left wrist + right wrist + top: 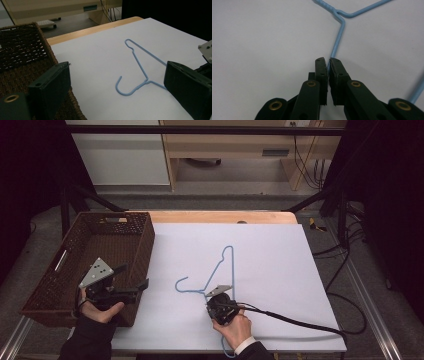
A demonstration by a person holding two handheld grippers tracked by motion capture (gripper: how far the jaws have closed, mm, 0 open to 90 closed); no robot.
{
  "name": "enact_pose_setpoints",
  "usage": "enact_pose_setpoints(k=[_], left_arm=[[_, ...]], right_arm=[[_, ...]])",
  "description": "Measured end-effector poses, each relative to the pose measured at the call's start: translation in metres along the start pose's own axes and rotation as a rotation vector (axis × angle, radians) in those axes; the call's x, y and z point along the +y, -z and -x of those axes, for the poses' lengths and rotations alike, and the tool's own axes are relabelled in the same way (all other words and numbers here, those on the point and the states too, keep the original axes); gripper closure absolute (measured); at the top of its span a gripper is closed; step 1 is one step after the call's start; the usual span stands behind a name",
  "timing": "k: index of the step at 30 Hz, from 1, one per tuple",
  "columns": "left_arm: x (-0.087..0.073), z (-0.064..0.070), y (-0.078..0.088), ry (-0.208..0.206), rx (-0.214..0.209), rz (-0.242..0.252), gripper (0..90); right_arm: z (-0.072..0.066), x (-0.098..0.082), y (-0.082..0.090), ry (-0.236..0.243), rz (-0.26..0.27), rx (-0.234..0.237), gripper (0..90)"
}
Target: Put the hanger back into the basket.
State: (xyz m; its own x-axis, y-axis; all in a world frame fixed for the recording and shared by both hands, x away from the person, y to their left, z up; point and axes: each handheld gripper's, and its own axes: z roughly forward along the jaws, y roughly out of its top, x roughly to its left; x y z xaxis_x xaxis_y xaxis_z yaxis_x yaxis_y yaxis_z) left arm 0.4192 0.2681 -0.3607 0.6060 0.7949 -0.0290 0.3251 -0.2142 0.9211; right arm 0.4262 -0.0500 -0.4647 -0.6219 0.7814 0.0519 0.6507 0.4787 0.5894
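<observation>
1. Two grippers are showing in the high view: the left gripper (134,277) is hovering by the wicker basket (60,285) at the table's left edge, jaws spread wide on nothing, while the right gripper (214,296) is pinching the blue wire hanger (232,265) lying mid-table on the white sheet (280,270).
2. Left gripper view: the hanger (140,67) is lying flat beyond the gaping jaws.
3. Right gripper view: the jaws are clamping one wire (336,45) of the hanger.

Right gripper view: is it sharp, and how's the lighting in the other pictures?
Right gripper view: hanger wire crisp, black jaws slightly soft, white sheet evenly lit. Left gripper view: near jaws blurred. High view: dim, dark corners, soft.
</observation>
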Motion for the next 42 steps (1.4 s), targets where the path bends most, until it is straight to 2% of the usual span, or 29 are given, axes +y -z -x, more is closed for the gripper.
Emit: enact_pose_setpoints(k=[2,5,7,9,15,19,26,36,42], left_arm=[[0.000,0.001,0.000,-0.002,-0.003,-0.001,6.7],[0.000,0.004,-0.001,-0.008,-0.008,-0.002,6.7],[0.000,0.006,-0.002,-0.010,-0.013,-0.004,6.7],[0.000,0.007,-0.004,-0.011,-0.017,-0.007,6.7],[-0.002,0.014,-0.009,-0.020,-0.036,-0.018,6.8],[-0.003,0.022,-0.015,-0.025,-0.059,-0.031,6.9],[-0.008,0.039,-0.032,-0.055,-0.108,-0.077,7.1],[-0.010,0.065,-0.056,-0.111,-0.150,-0.142,8.6],[-0.014,0.074,-0.076,-0.117,-0.169,-0.185,11.4]], right_arm=[[0.004,0.000,0.002,0.005,-0.004,-0.014,86.5],[0.008,0.001,0.006,-0.013,-0.001,-0.004,87.0],[0.010,0.001,0.007,-0.005,0.004,-0.005,87.1],[0.012,0.002,0.011,-0.029,0.009,0.000,87.2],[0.024,0.004,0.024,-0.021,0.044,0.006,87.4],[0.033,0.006,0.036,-0.046,0.066,0.026,87.4],[0.038,0.007,0.044,-0.048,0.079,0.039,87.4],[0.039,0.008,0.046,-0.038,0.081,0.049,87.4],[0.041,0.008,0.051,-0.041,0.087,0.056,87.5]])
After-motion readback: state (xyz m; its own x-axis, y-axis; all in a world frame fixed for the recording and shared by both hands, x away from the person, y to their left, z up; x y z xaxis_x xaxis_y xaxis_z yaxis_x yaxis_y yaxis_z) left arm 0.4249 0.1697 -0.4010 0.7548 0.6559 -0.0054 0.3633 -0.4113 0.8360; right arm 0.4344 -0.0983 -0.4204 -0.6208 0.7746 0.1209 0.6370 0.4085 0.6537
